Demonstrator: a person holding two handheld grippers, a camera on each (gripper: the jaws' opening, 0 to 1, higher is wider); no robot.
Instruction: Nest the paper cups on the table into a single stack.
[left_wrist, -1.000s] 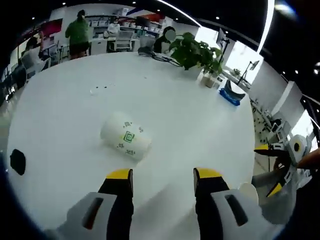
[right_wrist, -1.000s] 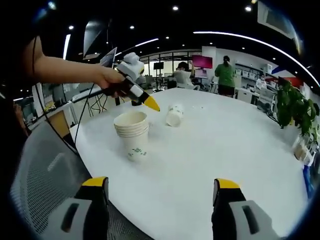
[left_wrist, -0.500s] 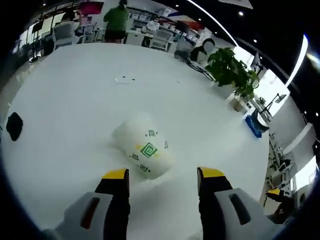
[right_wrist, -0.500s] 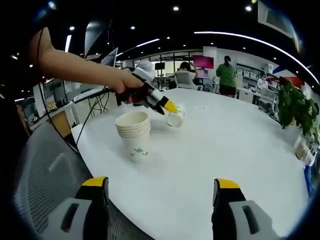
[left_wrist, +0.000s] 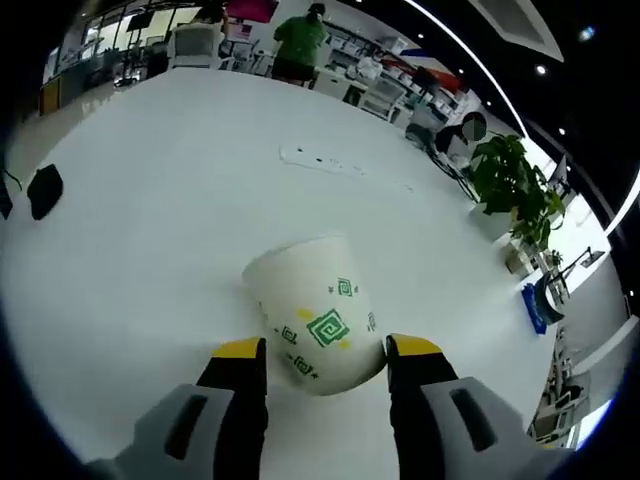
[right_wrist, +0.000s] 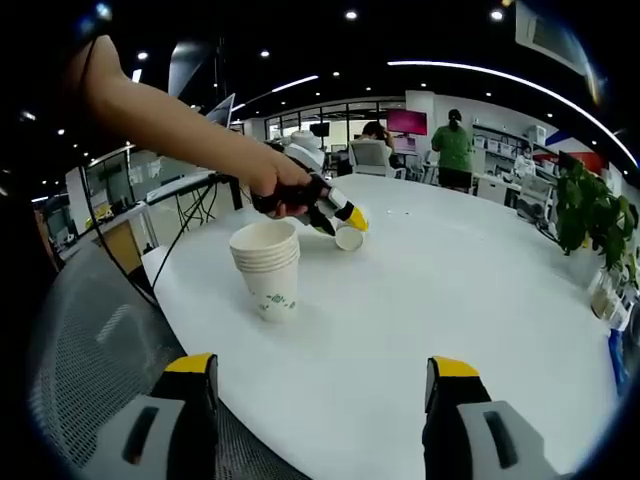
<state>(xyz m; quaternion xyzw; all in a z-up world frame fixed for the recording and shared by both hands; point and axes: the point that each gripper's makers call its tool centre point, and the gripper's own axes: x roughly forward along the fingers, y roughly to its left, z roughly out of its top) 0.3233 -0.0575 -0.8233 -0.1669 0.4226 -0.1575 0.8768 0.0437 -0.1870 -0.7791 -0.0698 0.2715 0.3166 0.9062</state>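
A white paper cup (left_wrist: 315, 318) with green marks lies on its side on the white table (left_wrist: 150, 250). My left gripper (left_wrist: 327, 352) is open, its yellow-tipped jaws standing on either side of the cup's near end. In the right gripper view a person's hand holds the left gripper (right_wrist: 335, 212) low over that lying cup (right_wrist: 349, 238). Just left of it an upright stack of nested paper cups (right_wrist: 267, 268) stands near the table's edge. My right gripper (right_wrist: 322, 368) hangs open well short of the stack, with nothing between its jaws.
A black object (left_wrist: 45, 190) lies at the table's left. Potted plants (left_wrist: 515, 180) and a blue item (left_wrist: 535, 305) sit along the far right edge. A mesh chair back (right_wrist: 80, 370) stands by the table's near edge. People are at desks behind.
The left gripper has moved forward to the lying cup, which now sits between its open jaws. The right gripper and the stack have stayed put.
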